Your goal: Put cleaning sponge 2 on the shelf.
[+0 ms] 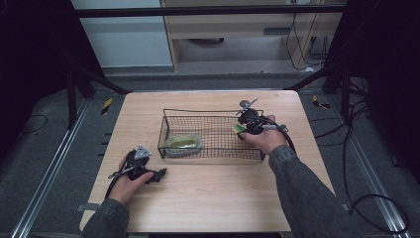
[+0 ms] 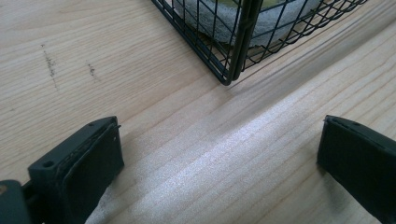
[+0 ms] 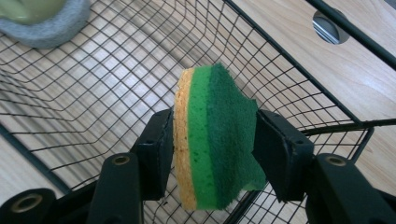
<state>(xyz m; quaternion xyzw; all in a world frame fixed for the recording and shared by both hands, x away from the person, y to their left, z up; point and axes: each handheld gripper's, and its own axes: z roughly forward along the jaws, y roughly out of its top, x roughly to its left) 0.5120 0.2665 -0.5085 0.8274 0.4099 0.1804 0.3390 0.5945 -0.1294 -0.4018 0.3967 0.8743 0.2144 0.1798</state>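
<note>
Right gripper [image 3: 212, 140] clamps the sponge [image 3: 210, 140] over the wire basket [image 3: 93, 107] — release it inside; left gripper [image 2: 219, 158] stands apart, empty.

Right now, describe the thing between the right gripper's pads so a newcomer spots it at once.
Find the black wire basket mid-table; at its right end is the right gripper. Between its pads sits a sponge, layered yellow, bright green and dark green, unlike the grey-rimmed sponge lying in the basket's left end.
</note>
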